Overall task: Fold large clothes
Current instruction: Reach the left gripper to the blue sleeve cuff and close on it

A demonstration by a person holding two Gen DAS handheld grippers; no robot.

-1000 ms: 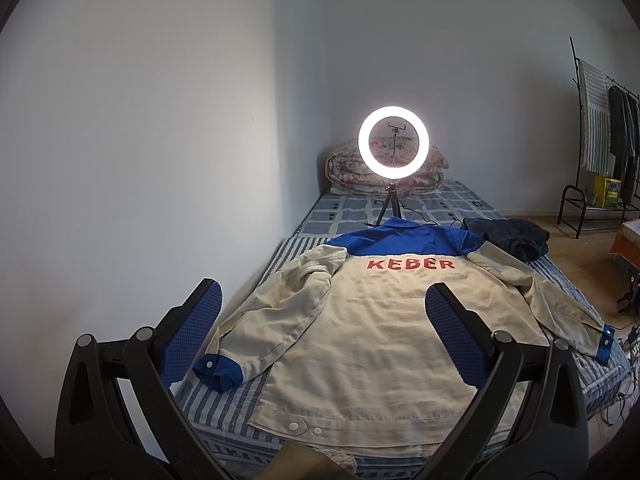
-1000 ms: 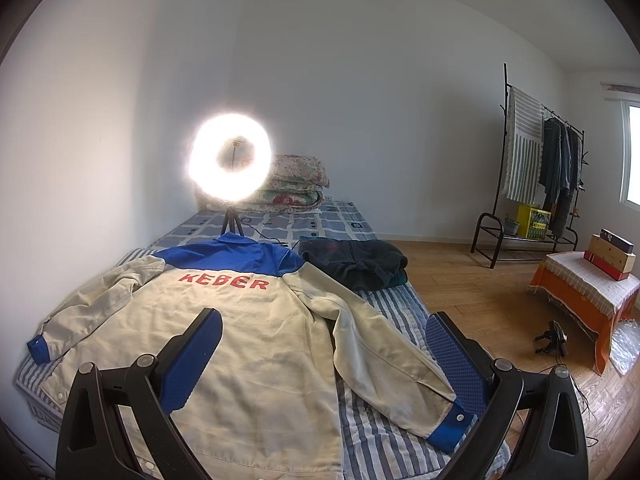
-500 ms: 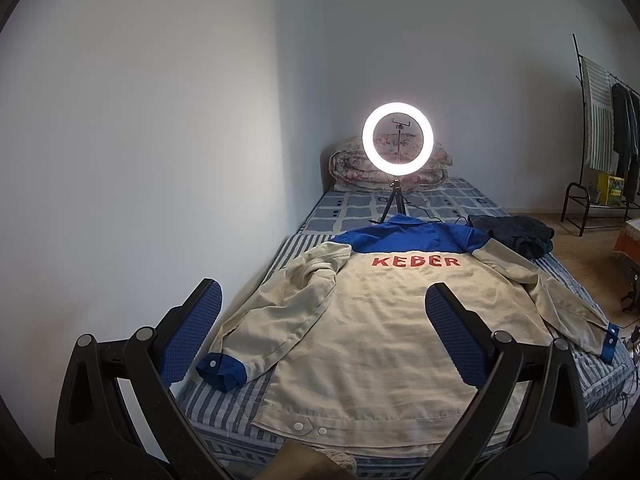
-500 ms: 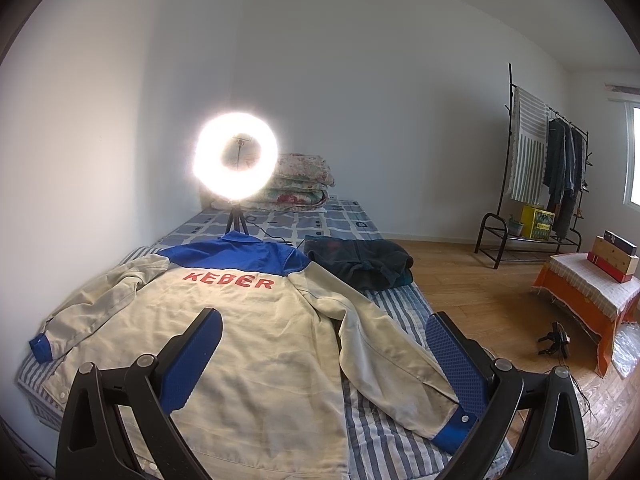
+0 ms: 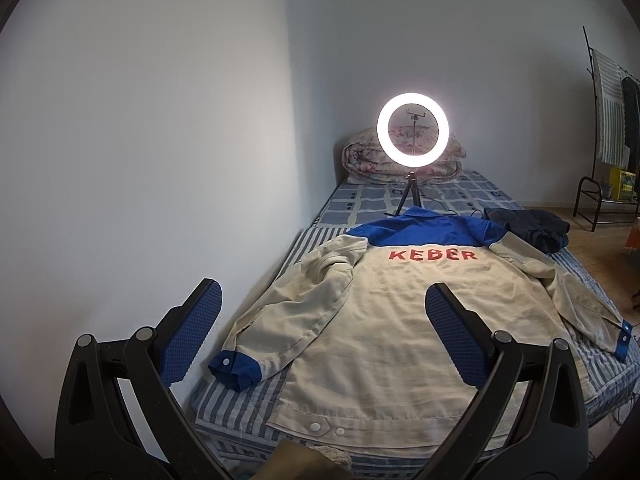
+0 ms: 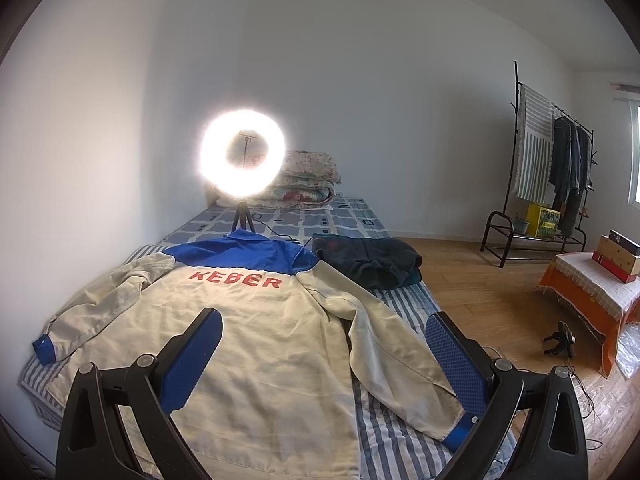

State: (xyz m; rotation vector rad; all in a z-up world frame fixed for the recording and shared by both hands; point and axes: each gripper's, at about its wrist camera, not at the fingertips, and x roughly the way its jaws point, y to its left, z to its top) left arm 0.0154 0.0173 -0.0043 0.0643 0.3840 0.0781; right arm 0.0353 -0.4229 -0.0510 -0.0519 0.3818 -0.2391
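Note:
A cream jacket (image 5: 400, 320) with a blue yoke and red "KEBER" lettering lies back-up and spread flat on the striped mattress (image 5: 256, 396), both sleeves out to the sides. It also shows in the right wrist view (image 6: 272, 340). Its left sleeve ends in a blue cuff (image 5: 236, 366); its right sleeve ends in a blue cuff (image 6: 460, 434). My left gripper (image 5: 322, 310) is open and empty above the jacket's hem, on the left side. My right gripper (image 6: 322, 334) is open and empty above the right sleeve side.
A lit ring light on a tripod (image 5: 413, 130) stands on the bed behind the collar. A dark folded garment (image 6: 368, 258) lies right of the collar. Folded quilts (image 6: 308, 188) sit at the bed's head. A clothes rack (image 6: 548, 168), an orange-covered stand (image 6: 592, 292) and cables are on the floor at right.
Both views have shifted slightly: the jacket and ring light sit a bit further right in each frame. The jacket has not moved. Both grippers stay open.

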